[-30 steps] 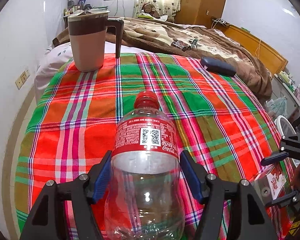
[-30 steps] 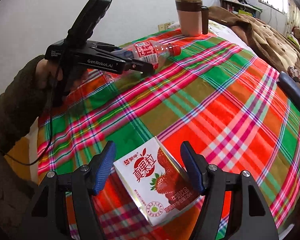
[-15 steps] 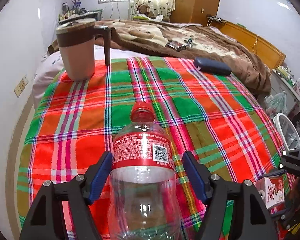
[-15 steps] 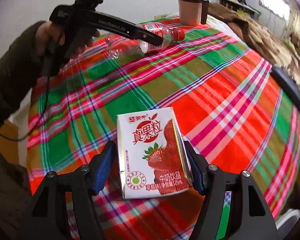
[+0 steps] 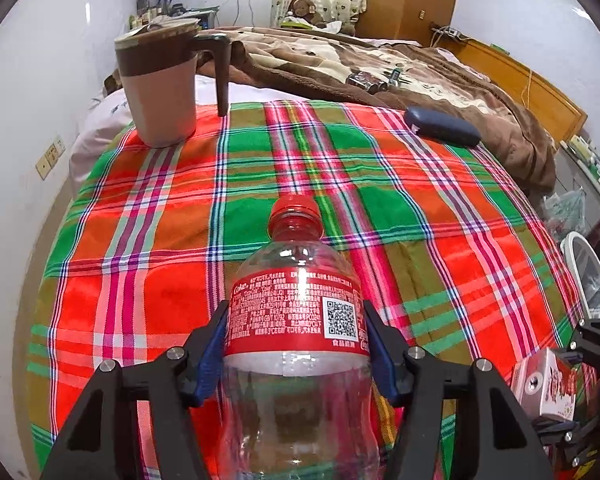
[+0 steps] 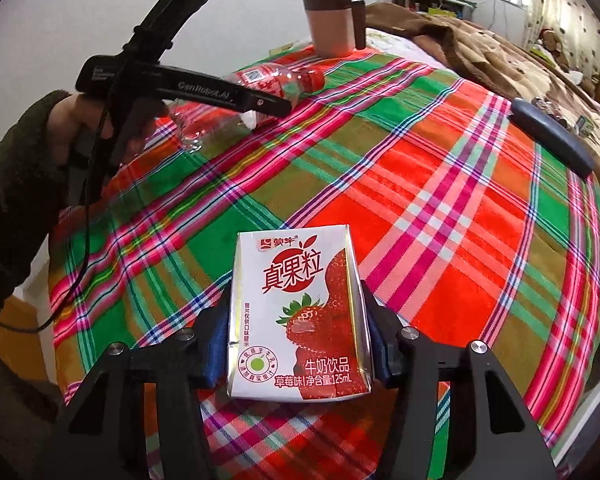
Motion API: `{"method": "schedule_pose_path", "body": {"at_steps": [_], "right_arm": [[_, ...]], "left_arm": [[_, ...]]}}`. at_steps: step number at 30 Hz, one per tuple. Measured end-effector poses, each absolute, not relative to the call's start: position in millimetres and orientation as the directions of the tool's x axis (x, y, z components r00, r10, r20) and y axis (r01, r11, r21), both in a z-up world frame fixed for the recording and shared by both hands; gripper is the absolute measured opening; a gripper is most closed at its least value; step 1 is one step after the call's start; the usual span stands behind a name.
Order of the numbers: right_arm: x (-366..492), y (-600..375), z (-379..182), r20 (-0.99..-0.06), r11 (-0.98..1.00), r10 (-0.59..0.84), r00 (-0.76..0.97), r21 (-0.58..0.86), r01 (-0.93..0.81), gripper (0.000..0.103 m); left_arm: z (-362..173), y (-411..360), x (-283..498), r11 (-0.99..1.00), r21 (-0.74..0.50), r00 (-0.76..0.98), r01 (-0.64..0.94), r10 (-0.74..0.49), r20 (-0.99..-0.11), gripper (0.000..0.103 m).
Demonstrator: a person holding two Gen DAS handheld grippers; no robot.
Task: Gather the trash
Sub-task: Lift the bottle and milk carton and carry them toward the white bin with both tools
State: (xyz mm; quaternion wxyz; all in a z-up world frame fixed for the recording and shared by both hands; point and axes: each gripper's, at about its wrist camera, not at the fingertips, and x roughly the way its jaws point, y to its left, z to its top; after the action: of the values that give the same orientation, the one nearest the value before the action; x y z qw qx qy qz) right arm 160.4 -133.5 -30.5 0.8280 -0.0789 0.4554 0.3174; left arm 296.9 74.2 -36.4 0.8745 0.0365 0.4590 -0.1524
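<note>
While closing, left hand-held gripper [image 5: 295, 334] clamping the empty cola bottle [image 5: 296, 344] at lower centre, above the plaid cloth [image 5: 140, 240]; thin plastic, could buckle and slip. Right view: right hand-held gripper [image 6: 298, 334] just closed on the strawberry milk carton [image 6: 296, 312], lower centre; could crush, leak.

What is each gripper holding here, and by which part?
Left gripper: the empty cola bottle, gripped across its red label band. Right gripper: the strawberry milk carton, clamped by its two narrow sides.
</note>
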Motion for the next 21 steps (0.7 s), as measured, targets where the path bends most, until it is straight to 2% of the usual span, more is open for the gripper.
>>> {"method": "schedule_pose_path", "body": {"at_steps": [11,21], "right_arm": [[151,-153,-16,-0.754,0.842,0.443,0.485,0.163,-0.515,0.056],[137,-191,-5,-0.718,0.896,0.407,0.564,0.193,-0.400,0.056]], "left_arm": [[-12,54,264,0.940,-0.052,0.571,0.336,-0.247,-0.783,0.061],[15,12,222,0.910,-0.060,0.602,0.409,-0.319,-0.732,0.061]]}}
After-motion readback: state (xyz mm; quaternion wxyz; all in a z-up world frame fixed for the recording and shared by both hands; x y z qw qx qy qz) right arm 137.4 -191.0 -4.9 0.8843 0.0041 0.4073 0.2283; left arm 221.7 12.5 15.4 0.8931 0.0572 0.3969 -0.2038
